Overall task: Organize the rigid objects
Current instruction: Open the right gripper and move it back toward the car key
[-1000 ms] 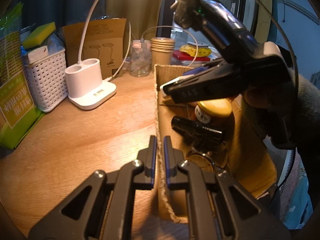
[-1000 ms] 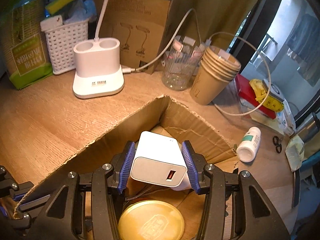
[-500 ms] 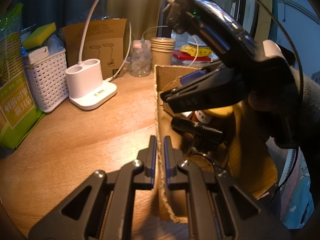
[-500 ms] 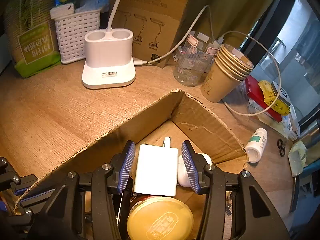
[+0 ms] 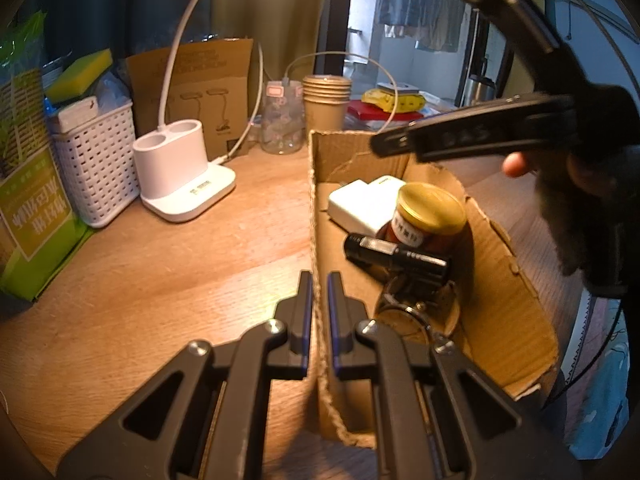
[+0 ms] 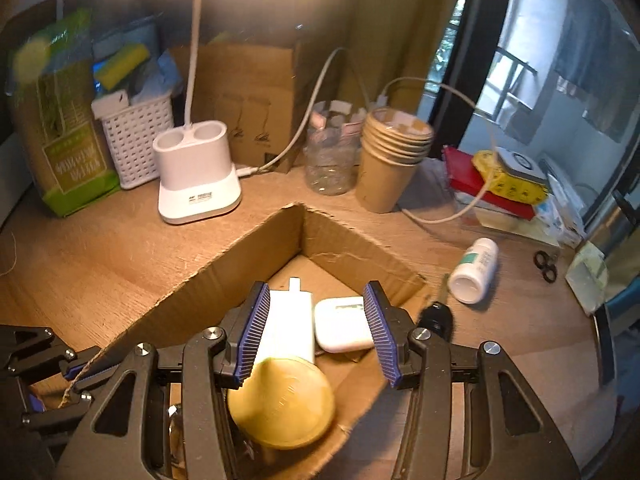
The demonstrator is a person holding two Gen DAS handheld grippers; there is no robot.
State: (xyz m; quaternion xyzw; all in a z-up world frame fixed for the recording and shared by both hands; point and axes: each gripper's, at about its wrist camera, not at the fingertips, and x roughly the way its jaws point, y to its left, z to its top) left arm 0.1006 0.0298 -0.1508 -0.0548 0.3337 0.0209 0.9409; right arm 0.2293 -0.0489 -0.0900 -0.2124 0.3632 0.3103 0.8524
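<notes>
I see the white charger (image 6: 289, 326) lying flat on the floor of the cardboard box (image 6: 240, 252), prongs pointing toward the far corner, with a white earbud case (image 6: 342, 324) just beside it on the right. A jar with a yellow lid (image 6: 282, 402) stands in the box nearer to me, its lid overlapping the charger's near end in my right wrist view. From my left wrist view a black flashlight (image 5: 394, 254) lies across the box floor in front of the jar (image 5: 430, 216), and a glass-like round thing sits below it, too dim for me to name.

My right tongs (image 6: 316, 332) hang above the box with the jaws spread wide and nothing between the blue pads. My left tongs (image 5: 319, 304) are pinched tight on the box's left wall, one pad on each side of the cardboard edge.

Outside the box, a white pill bottle (image 6: 476, 270) lies on its side on the tabletop (image 6: 120, 256) to the right, apart from the box. Further back stand a white lamp base (image 6: 196, 176) with its cable, a stack of paper cups (image 6: 390, 156), a clear glass jar (image 6: 330, 152) and a white basket (image 6: 134, 140) near a green bag (image 6: 64, 120)
</notes>
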